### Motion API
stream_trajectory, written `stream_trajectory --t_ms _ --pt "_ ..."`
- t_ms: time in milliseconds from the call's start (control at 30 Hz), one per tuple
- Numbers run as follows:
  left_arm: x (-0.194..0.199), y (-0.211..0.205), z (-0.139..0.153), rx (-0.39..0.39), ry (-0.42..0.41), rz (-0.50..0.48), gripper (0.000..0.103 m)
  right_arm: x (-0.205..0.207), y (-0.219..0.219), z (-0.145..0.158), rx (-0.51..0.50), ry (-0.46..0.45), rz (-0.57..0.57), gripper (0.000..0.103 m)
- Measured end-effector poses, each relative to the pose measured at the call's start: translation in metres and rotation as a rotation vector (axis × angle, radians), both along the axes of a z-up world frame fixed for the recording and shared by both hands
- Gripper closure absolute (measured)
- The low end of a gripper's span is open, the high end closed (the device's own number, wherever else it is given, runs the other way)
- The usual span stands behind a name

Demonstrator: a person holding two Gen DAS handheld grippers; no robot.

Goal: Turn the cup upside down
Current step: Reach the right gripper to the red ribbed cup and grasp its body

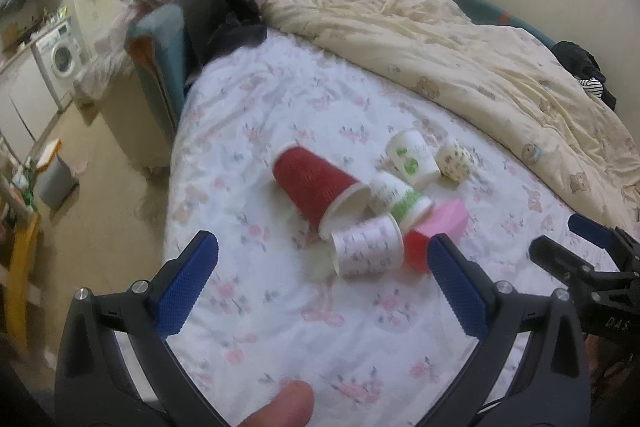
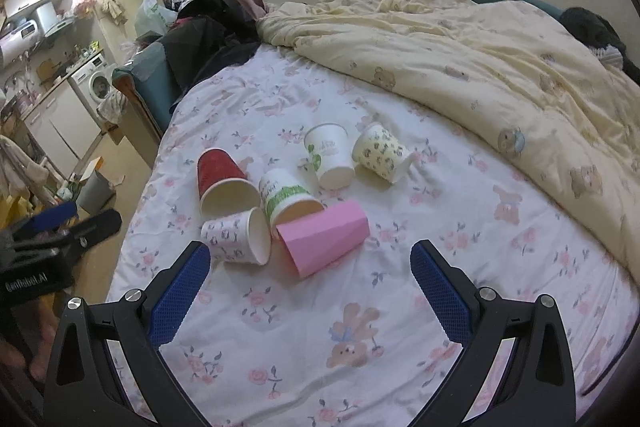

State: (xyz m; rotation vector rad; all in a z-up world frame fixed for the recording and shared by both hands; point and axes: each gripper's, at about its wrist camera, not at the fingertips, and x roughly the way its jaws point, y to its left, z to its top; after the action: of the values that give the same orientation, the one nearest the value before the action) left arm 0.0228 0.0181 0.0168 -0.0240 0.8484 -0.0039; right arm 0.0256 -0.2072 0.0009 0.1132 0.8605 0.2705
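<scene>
Several paper cups lie on their sides on the floral bed sheet (image 2: 304,339). A red cup (image 2: 222,181) (image 1: 316,185), a white cup with green grass print (image 2: 286,197) (image 1: 400,201), a small white cup with pink print (image 2: 240,235) (image 1: 366,247) and a pink cup (image 2: 324,237) (image 1: 440,227) touch in a cluster. A white cup with a green leaf (image 2: 328,155) (image 1: 412,157) and a cream patterned cup (image 2: 380,153) (image 1: 456,161) lie behind. My left gripper (image 1: 324,279) is open and empty just before the small cup. My right gripper (image 2: 310,283) is open and empty just before the pink cup.
A cream bear-print duvet (image 2: 500,59) is bunched across the back and right of the bed. Dark clothes (image 2: 212,27) are piled at the bed's far left. The bed's left edge drops to the floor, with a bin (image 2: 94,193) and a washing machine (image 2: 98,85) beyond.
</scene>
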Motion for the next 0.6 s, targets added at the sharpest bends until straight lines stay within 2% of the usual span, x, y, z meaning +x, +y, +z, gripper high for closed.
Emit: stream_trajectory --t_ms 100,233,467,600 --pt "0.015 0.007 0.010 0.008 0.001 0.004 0.000 0.017 0.003 0.000 0.003 0.032 0.006 0.001" --pt "0.037 0.020 0.008 -0.016 0.045 0.025 0.000 0.046 0.013 -0.001 0.013 0.079 0.035 0.001" --pt "0.067 0.047 -0.012 -0.049 0.142 0.103 0.000 0.096 0.046 -0.007 0.000 0.146 0.135 0.001" --pt "0.085 0.069 -0.027 -0.022 0.208 0.186 0.000 0.126 0.071 -0.015 -0.001 0.202 0.213 0.001"
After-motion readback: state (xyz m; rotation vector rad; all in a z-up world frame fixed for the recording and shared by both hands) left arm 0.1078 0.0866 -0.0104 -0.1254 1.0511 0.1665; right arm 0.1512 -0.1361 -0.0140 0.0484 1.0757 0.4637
